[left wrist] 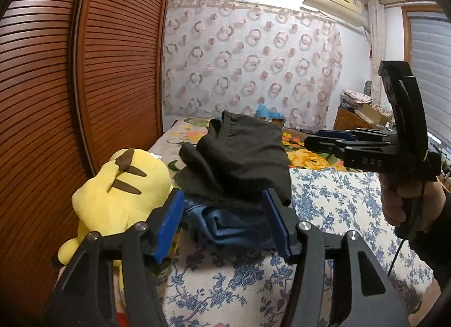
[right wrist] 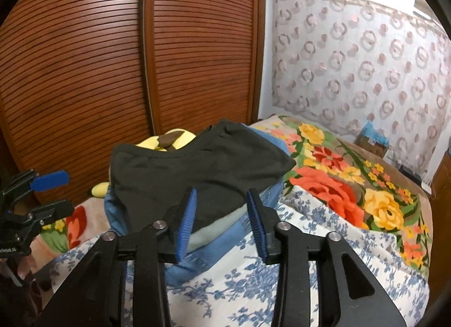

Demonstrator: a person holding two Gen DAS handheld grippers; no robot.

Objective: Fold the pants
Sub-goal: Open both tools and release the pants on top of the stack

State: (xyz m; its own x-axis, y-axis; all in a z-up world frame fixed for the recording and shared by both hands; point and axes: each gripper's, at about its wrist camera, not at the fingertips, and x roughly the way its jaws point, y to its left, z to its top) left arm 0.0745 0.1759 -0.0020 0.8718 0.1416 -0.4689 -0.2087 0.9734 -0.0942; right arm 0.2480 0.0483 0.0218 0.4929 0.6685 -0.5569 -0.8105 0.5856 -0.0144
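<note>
Black pants [right wrist: 194, 169] sit folded on top of a blue clothes stack [right wrist: 225, 239]; both the left gripper [left wrist: 224, 225] and right gripper [right wrist: 221, 225] hang open, holding nothing.

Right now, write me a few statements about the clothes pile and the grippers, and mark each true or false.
1. The black pants lie folded on top of blue clothing. True.
2. The left gripper clamps the black pants. False: its fingers stand apart, holding nothing.
3. A yellow plush toy lies beside the pile. True.
4. The right gripper holds a sock. False: it is open and empty.
5. The pile sits on a bare wooden floor. False: it rests on a bed with a floral sheet.
</note>
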